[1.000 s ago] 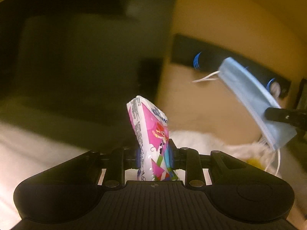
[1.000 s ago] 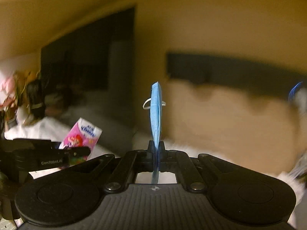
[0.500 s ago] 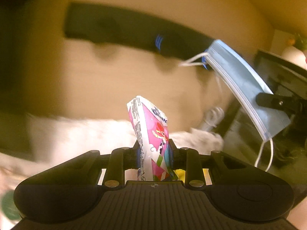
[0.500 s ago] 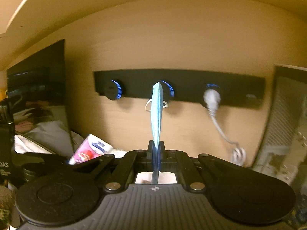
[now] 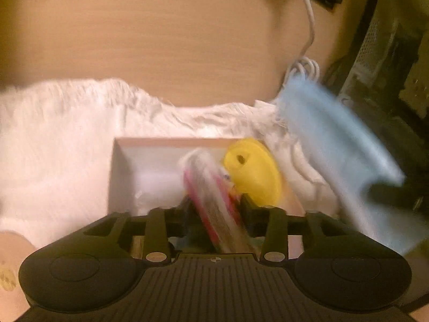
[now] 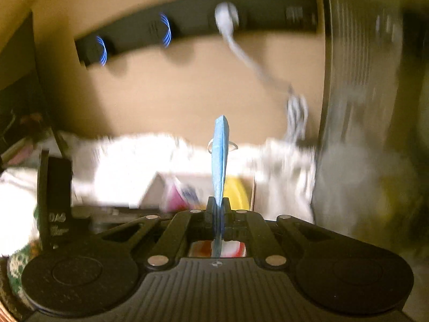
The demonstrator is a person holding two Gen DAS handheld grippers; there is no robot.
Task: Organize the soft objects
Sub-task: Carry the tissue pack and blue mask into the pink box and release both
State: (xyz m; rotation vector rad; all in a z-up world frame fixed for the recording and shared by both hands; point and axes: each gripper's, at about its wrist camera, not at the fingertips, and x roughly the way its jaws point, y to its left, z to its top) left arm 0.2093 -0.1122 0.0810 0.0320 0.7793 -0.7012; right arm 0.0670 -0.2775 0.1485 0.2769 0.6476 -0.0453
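My left gripper point(image 5: 214, 206) is shut on a pink tissue pack point(image 5: 211, 201), which is blurred and leans over an open white box point(image 5: 118, 166). A yellow round soft object point(image 5: 254, 174) lies in the box's right part. My right gripper point(image 6: 218, 209) is shut on a blue face mask point(image 6: 220, 158), held edge-on and upright. The mask also shows in the left wrist view point(image 5: 329, 145), to the right of the box. In the right wrist view the box point(image 6: 152, 185), the tissue pack point(image 6: 177, 196) and the yellow object point(image 6: 236, 193) lie just below and ahead.
A white fluffy cloth point(image 5: 53, 139) lies under and around the box. A wooden back wall point(image 5: 161, 40) carries a black socket strip point(image 6: 187, 32) with a white cable point(image 5: 308, 26). A dark mesh case point(image 5: 388, 53) stands at the right.
Both grippers have tilted and moved down towards the box, which has come into view. The tissue pack now hangs over the box; the mask is beside it at the right.
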